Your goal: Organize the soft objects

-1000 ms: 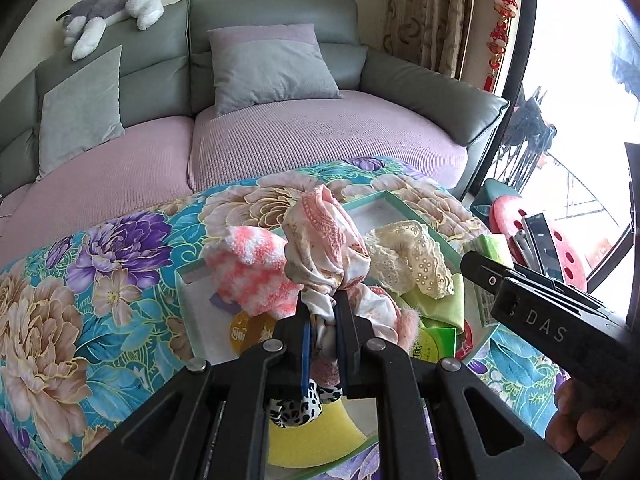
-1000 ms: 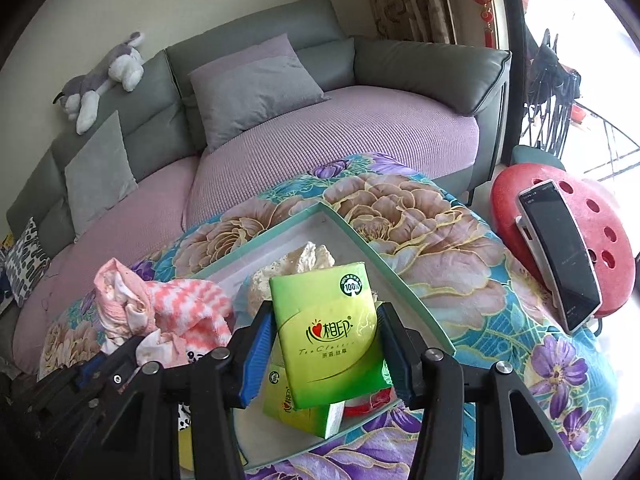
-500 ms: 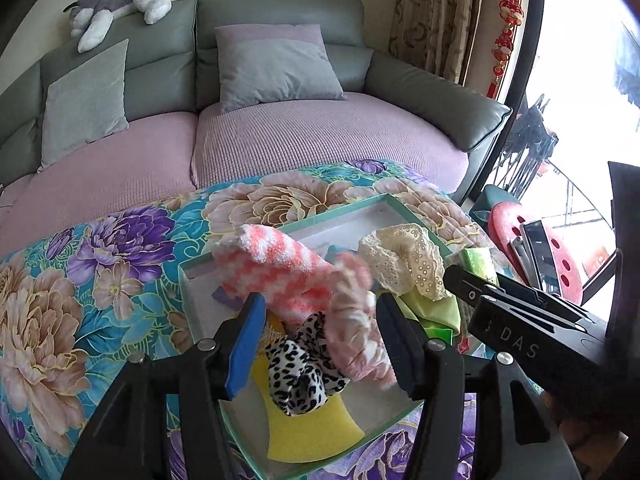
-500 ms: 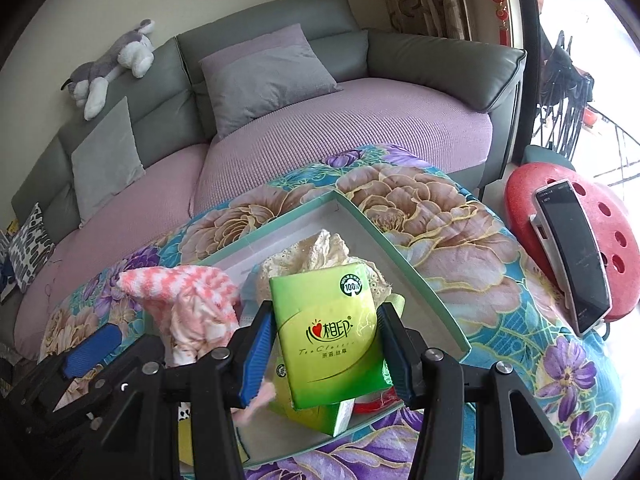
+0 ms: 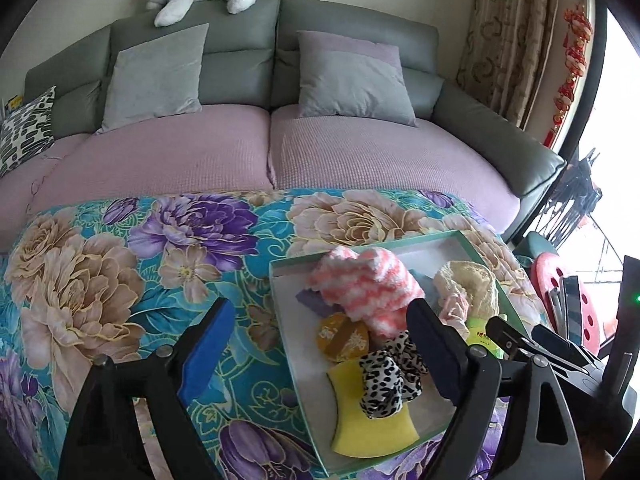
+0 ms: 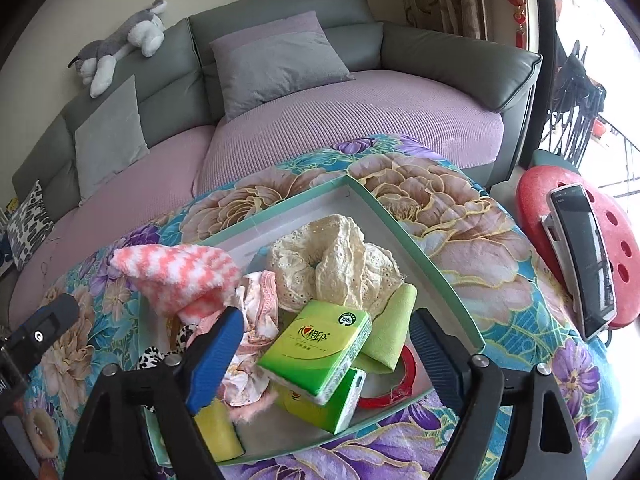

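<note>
Tools first: left tool (image 5: 320, 344) stands released with nothing between its pads, having just opened; right tool (image 6: 328, 344) likewise has just opened, the green tissue pack (image 6: 316, 350) lying free between its spread pads atop a second pack. Both hover at the near edge of the tray (image 6: 436, 276) on the flowered table (image 5: 120, 280); beyond sit a leopard scrunchie (image 5: 390, 374), yellow sponge (image 5: 368, 428), pink striped cloth (image 5: 366, 284) and cream lace piece (image 6: 336, 260). Judgement: all light, limp, compressible; pinch a bunched fold; tissue pack takes a grip across its flat sides.
</note>
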The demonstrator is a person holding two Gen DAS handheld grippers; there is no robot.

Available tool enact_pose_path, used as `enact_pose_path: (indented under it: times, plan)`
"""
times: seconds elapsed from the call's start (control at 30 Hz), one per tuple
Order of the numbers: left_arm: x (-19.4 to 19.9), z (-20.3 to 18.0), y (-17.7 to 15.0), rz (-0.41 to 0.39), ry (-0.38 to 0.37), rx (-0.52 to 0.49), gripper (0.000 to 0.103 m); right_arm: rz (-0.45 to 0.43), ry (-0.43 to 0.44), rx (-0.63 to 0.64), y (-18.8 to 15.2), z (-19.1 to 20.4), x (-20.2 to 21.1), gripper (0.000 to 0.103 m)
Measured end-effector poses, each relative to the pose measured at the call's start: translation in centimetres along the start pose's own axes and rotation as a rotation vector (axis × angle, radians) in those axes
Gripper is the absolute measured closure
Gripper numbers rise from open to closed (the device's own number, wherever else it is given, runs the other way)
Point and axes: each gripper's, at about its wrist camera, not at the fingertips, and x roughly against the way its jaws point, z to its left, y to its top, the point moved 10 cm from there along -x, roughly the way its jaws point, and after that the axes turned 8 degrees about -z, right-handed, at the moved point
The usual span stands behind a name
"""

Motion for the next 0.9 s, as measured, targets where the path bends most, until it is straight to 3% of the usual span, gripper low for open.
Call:
enact_pose_path:
  times: [0.1, 0.23, 0.4, 0.9]
  plan:
    - [-0.2, 1.9, -0.1, -0.007, 0.043, 0.045, 0.009, 0.002, -0.004, 0.020, -0.1, 0.2, -0.1, 0.000]
    - [-0.7, 5.1, -0.4, -0.020, 0.138, 0.087, 0.002, -0.001, -0.016, 0.045, -0.3, 0.4, -0.2, 0.000]
    - [-1.6, 9.1, -1.7, 0.004, 0.256, 0.112, 0.002, 0.006, -0.027, 0.060, -0.8, 0.5, -0.4, 0.000]
    - [0.1, 12.7, -3.8, 0.054, 0.331, 0.134, 0.002, 0.013, -0.053, 0.159, -2.3, 2.5, 0.7, 0.000]
